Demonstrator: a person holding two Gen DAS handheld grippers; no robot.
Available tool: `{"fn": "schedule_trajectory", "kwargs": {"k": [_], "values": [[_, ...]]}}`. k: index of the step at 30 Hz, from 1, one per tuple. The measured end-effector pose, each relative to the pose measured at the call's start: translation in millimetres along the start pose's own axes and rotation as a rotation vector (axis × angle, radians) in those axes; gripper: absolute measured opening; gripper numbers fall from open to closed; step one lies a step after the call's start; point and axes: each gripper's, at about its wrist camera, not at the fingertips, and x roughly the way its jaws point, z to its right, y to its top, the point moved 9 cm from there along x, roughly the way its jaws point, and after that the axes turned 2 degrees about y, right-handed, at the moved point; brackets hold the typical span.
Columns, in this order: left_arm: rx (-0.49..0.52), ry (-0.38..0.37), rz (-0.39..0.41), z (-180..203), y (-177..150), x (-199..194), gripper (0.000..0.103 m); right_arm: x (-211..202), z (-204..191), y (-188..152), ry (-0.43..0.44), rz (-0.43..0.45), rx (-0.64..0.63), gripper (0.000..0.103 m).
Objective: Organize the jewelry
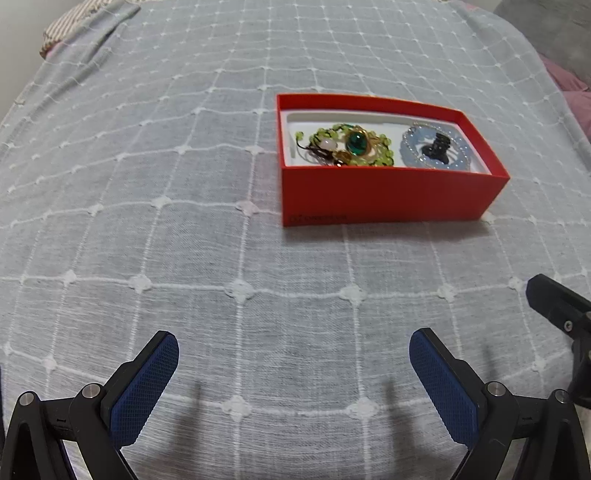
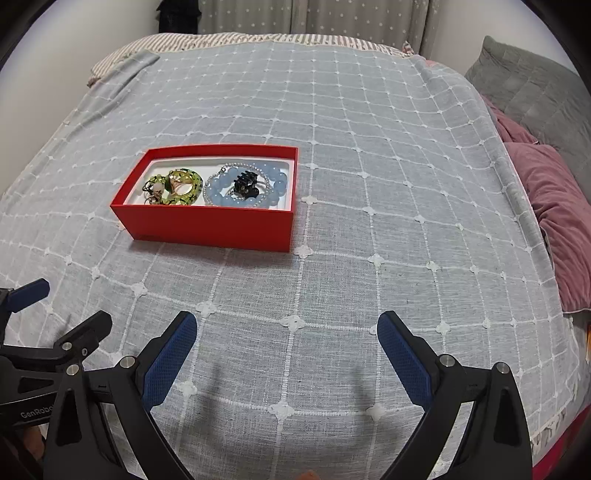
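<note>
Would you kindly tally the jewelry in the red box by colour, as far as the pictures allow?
Green: 2, a bead strand and a gold-set green stone
Blue: 1, a bead bracelet
Black: 1, a clip inside the bracelet
Silver: 1, a fine chain beside the bracelet
Total: 5 told apart; the tangle at the green end of the box may hide more.

Grey checked bedspread (image 2: 369, 147), starred curtains (image 2: 314, 16)
</note>
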Motion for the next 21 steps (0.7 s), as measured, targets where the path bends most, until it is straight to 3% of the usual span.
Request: {"fn": "schedule_trajectory", "kwargs": {"k": [21], "values": [[0.002,-0.001,-0.018,1.1,-2.9,3.3,0.102,4.4,-0.3,-3.4,0.013,-0.020,0.002,0.100]]}}
